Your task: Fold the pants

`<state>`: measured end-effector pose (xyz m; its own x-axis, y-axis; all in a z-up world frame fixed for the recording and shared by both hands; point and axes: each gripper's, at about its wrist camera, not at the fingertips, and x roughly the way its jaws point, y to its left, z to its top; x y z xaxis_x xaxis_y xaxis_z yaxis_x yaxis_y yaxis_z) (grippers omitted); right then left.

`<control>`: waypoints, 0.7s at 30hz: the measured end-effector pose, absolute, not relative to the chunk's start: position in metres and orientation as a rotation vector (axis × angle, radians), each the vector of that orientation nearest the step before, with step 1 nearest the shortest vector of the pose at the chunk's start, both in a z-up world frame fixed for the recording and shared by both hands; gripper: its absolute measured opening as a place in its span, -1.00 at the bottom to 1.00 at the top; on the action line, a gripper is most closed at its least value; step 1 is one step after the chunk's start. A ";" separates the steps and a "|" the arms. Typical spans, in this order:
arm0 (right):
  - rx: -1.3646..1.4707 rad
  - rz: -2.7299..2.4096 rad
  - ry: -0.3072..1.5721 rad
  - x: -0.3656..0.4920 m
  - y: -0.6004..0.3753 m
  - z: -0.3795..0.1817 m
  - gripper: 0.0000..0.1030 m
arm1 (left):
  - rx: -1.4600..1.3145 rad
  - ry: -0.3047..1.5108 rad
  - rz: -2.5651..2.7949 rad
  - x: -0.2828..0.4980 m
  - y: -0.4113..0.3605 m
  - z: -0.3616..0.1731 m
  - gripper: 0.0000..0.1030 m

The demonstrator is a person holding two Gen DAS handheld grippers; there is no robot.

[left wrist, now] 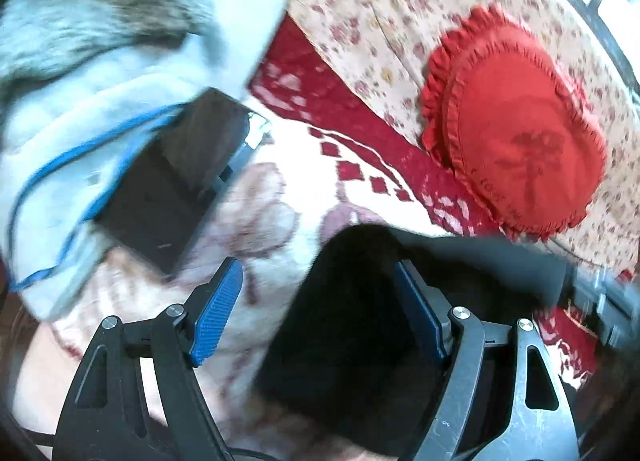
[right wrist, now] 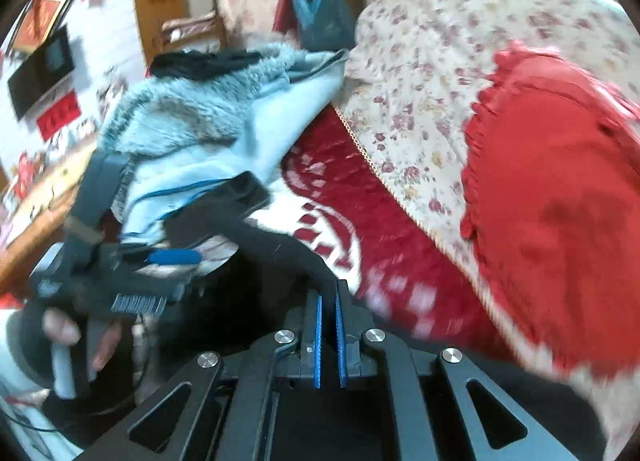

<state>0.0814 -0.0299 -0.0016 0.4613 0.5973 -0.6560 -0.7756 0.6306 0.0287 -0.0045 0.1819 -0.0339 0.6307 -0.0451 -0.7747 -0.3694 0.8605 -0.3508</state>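
Closest to the lens in the right wrist view, the right gripper (right wrist: 329, 297) has its two blue pads almost together, pinching the edge of the black pants (right wrist: 280, 245), which stretch away from its tips toward the left. From the left wrist view the same pants (left wrist: 340, 321) hang as one dark fold between and in front of the left gripper (left wrist: 316, 301), whose two blue pads stand wide apart and press on nothing; the cloth runs off to the right, where the right gripper's tip holds it at the frame edge.

Counted: one pair of black pants, one pale blue jacket (right wrist: 224, 129) with a grey fur trim, one red heart-shaped cushion (left wrist: 520, 133) with a frill, one red and white blanket (left wrist: 360, 165) and one flowered cover (left wrist: 400, 21) under the cushion. One dark flat case (left wrist: 168, 181) lies at the jacket's edge on the blanket.

One hand (right wrist: 72, 341) in the right wrist view grips the handle of the left gripper. A blue plastic bag (right wrist: 320, 17) stands further back; what is in it cannot be told. Red papers hang on the far wall, but their writing is too blurred to read.
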 end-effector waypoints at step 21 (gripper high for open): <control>0.003 0.858 0.887 0.008 -0.003 -0.077 -0.65 | -0.511 0.871 0.161 -0.061 0.178 -0.017 0.52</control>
<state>0.0081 -0.0030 -0.0767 0.3305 0.6573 -0.6773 -0.6549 0.6765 0.3369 -0.0610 0.1781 -0.0169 0.6406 -0.0693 -0.7647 -0.3387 0.8683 -0.3624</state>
